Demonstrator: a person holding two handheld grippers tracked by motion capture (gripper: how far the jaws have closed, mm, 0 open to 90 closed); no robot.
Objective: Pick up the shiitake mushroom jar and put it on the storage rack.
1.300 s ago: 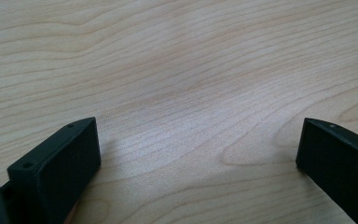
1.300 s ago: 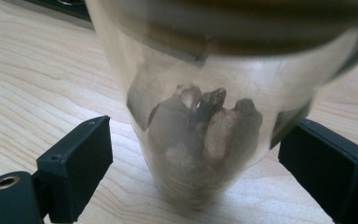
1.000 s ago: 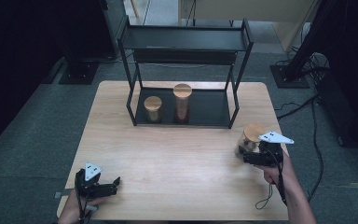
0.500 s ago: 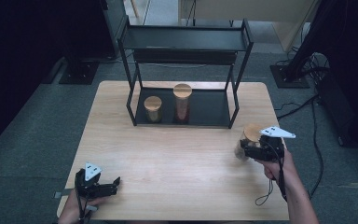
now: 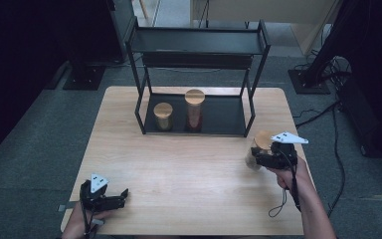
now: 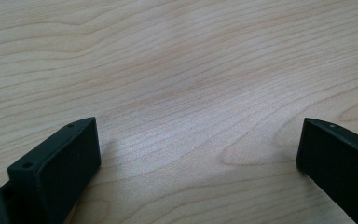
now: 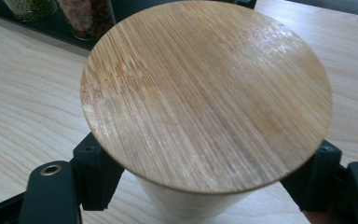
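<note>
Wooden counter [image 5: 179,164] carries everything, and the black rack [image 5: 197,47] at its far edge serves as the landmark. Well in front of the rack and off to its left, the left hand-held gripper [image 5: 124,192] rests low near the counter's near edge, jaws spread wide with only bare wood between them. On the rack's bottom shelf stand a short jar [image 5: 163,116] and, just to its right, a tall jar [image 5: 195,109], both with bamboo lids. In front of the rack's right leg, the right hand-held gripper [image 5: 251,155] has just been closing and now clamps the third jar [image 7: 200,102] below its bamboo lid, one pad on each side.

The grasp looks complete, so the step in hand is the pick-up. Next would likely be a straight lift, then a carry toward the free shelf space right of the tall jar, keeping the jar upright and clear of the rack's leg.

No brand, label or writing can be read anywhere.
</note>
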